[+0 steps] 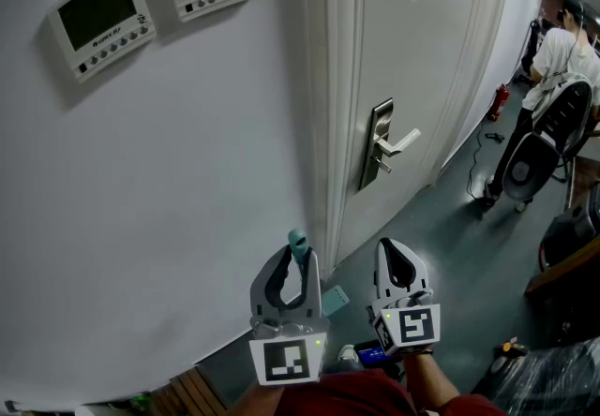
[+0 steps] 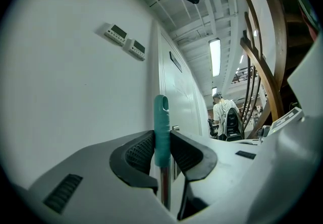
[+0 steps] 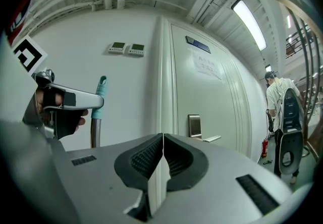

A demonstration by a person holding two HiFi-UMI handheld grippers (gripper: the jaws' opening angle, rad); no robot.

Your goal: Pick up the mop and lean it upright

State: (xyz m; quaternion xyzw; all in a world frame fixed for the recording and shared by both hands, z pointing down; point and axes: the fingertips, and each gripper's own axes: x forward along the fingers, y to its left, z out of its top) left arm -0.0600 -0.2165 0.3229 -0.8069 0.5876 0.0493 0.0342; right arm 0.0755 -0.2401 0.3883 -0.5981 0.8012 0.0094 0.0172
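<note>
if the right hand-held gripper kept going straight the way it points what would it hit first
Most likely the white door frame, where the wall meets the door. The right hand-held gripper, jaws shut and empty, lines up with it and nothing stands between; how far off is unclear.

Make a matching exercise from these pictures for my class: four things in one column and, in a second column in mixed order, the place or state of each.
Column one
1. mop handle
2. right gripper
3. door lever
4. wall panels

Column two
A. side by side, high on the wall
B. jaws together, nothing between them
C. clamped between the jaws of the left gripper
D. mounted on the white door

Pairs: 1-C, 2-B, 3-D, 4-A
</note>
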